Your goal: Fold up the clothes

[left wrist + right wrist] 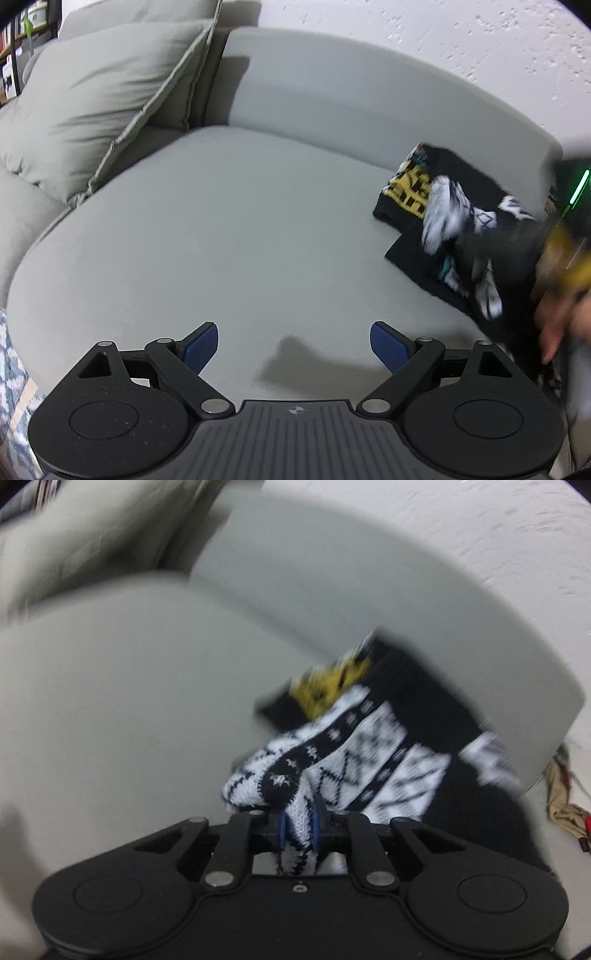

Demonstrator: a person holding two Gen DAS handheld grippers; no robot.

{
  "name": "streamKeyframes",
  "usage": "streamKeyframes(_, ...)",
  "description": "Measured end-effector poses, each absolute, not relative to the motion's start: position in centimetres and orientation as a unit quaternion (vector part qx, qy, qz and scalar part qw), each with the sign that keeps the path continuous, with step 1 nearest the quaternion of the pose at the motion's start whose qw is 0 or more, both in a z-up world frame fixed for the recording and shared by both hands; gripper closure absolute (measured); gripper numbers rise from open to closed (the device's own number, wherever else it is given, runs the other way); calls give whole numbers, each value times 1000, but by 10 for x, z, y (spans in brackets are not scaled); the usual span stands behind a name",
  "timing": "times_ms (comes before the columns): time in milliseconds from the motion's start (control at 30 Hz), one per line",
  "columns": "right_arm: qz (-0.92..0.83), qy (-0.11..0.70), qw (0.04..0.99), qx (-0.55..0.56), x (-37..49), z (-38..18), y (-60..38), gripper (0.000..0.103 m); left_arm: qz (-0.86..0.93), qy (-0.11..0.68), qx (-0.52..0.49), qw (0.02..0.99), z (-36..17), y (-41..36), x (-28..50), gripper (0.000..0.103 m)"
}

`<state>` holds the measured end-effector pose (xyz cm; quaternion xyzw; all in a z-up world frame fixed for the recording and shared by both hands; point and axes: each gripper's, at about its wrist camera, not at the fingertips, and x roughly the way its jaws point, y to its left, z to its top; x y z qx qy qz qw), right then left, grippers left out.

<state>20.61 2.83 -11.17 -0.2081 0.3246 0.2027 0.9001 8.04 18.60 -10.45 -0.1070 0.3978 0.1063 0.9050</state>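
A black knit garment with white and yellow patterns (458,221) lies bunched at the right end of a grey sofa seat (221,229). In the right wrist view the garment (362,760) fills the middle, blurred by motion. My right gripper (299,827) is shut on a white-and-black patterned fold of it, cloth pinched between the blue pads. My left gripper (293,347) is open and empty, held over bare seat to the left of the garment. The right gripper's body shows blurred at the right edge of the left wrist view (565,236), with a hand below it.
A grey cushion (99,99) leans at the back left. The sofa's curved backrest (369,96) runs behind the garment, with a white textured wall (480,37) beyond. A patterned rug (11,387) lies at lower left. Some cloth lies on the floor at far right (565,801).
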Motion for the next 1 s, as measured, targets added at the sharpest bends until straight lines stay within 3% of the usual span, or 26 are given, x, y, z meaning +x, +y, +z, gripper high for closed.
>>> streamKeyframes(167,180,211,957,-86,209,48,-16,92,98,362,-97,922,-70,175,64,14)
streamKeyframes(300,92,136,986,21,199,160,-122,93,59,314,-88,943,-29,161,47,14)
streamKeyframes(433,-6,129,984,125,170,197,-262,92,-2,268,-72,961,15,140,26,12)
streamKeyframes(600,-135,181,961,162,124,141,-406,92,-69,247,-9,966,40,84,15,8)
streamKeyframes(767,-205,309,914,165,81,14,-489,87,-143,295,30,944,8,18,9,8)
streamKeyframes(900,-188,350,901,176,40,-45,-505,66,-173,337,13,925,-40,-14,12,10)
streamKeyframes(967,-161,349,906,178,20,-54,-500,42,-161,349,2,923,-65,-24,21,17)
streamKeyframes(1000,-146,348,909,177,13,-56,-495,40,-157,357,-19,921,-76,-25,28,19)
